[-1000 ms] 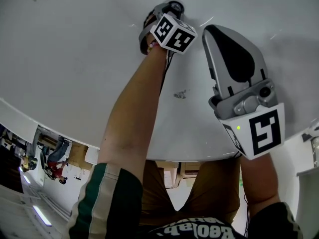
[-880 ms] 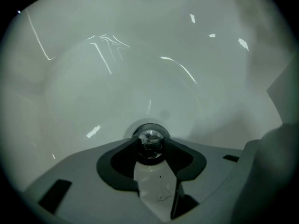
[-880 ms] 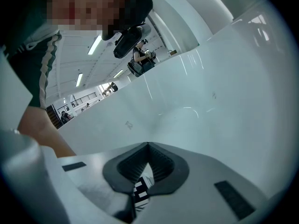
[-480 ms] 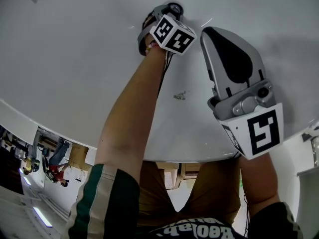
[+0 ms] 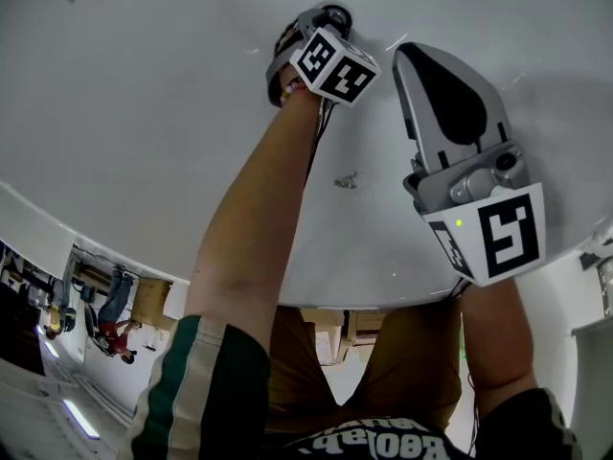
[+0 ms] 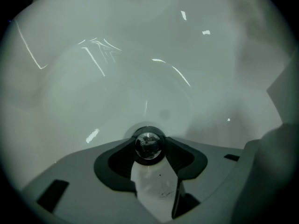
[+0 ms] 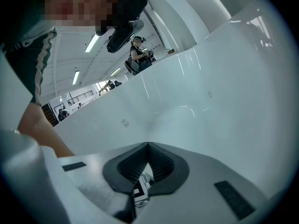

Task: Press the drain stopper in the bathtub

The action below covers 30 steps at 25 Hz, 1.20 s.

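The chrome drain stopper (image 6: 149,146) sits in the white bathtub floor (image 5: 144,113); in the head view it shows as a dark ring (image 5: 336,11) at the top. My left gripper (image 5: 321,14) points steeply down onto it. In the left gripper view the left gripper (image 6: 149,149) has the stopper's dome between its tips, both dark pads against its sides. Its jaws have just been opening a little, with the stopper still between them. My right gripper (image 5: 410,56) hovers to the right of the left one, above the tub floor, its tips (image 7: 148,144) meeting with nothing held.
The tub's curved rim (image 5: 96,233) runs along the near side, with the person's arms reaching over it. A small dark mark (image 5: 347,180) lies on the tub floor between the arms. Sloping white tub walls (image 7: 224,78) rise around both grippers.
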Available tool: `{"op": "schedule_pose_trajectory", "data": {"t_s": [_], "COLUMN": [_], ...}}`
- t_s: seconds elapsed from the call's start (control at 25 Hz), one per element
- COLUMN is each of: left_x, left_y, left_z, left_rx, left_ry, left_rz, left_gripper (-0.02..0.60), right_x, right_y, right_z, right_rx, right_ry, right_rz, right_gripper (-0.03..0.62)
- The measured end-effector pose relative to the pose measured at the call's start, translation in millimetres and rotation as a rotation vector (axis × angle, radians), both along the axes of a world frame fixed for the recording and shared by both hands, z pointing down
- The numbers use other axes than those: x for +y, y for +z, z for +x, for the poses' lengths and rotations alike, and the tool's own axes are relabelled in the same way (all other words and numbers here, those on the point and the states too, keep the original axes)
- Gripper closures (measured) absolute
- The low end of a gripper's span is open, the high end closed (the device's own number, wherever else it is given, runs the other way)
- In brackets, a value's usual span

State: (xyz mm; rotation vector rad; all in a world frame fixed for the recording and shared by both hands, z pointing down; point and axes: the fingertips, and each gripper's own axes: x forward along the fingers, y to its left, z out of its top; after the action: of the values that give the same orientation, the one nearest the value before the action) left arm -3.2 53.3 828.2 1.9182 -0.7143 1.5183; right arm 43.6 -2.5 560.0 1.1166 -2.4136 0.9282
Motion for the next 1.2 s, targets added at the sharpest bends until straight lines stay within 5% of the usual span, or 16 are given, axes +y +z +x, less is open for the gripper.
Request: {"op": "schedule_pose_trajectory", "data": {"t_s": [0.56, 0.92, 1.2], "left_x": [4, 1, -9], "left_y": [-51, -136, -232], "left_z": [-2, -5, -8], "left_rx": [0.047, 0.067, 0.083], "left_ry": [-0.007, -0.06, -0.017], "left_rz": [0.02, 0.056, 0.133], "left_gripper": [0.382, 0.382, 0.382], "right_x": [9, 2, 9], "right_y": [-4, -77, -158], "right_z": [13, 35, 39], "right_rx": [0.108, 0.169, 0.196], "right_ry": [-0.048, 0.03, 0.024], "right_rz": [-0.003, 0.028, 0.061], "right_gripper": [0.58, 0.58, 0.58]}}
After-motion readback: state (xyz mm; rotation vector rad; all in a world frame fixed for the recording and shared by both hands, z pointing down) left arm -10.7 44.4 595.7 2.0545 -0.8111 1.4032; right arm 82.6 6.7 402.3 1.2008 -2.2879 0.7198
